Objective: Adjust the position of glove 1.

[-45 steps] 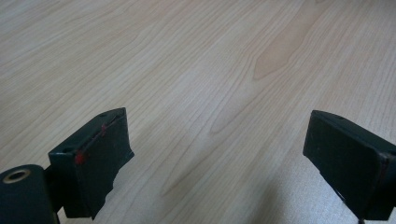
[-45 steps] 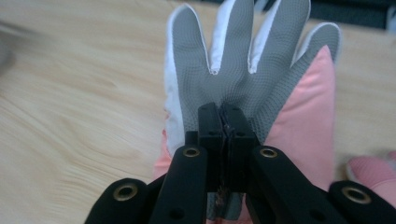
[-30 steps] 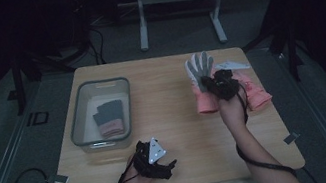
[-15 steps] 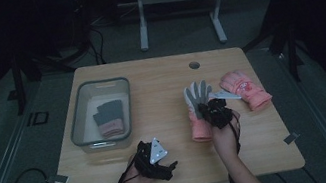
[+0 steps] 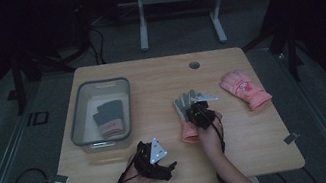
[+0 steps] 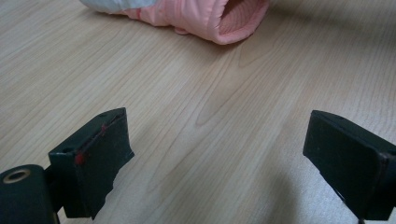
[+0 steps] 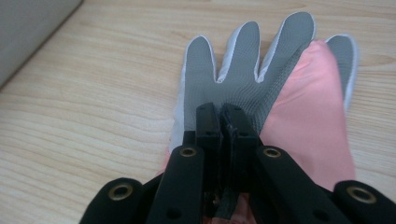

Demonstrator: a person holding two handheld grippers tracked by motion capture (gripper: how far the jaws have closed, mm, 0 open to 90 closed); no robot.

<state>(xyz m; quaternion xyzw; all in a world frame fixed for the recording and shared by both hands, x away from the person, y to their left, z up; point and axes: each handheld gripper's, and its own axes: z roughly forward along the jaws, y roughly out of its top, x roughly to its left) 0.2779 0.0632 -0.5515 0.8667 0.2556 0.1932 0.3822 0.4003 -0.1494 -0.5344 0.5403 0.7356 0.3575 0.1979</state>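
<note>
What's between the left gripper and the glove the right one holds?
Bare tabletop lies between the open left gripper and the glove in the left gripper view.

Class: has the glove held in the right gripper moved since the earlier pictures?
Yes. The glove has come toward the person, away from the table's round hole.

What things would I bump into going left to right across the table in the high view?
Bin → left gripper → grey-palmed glove held by the right gripper → pink glove.
</note>
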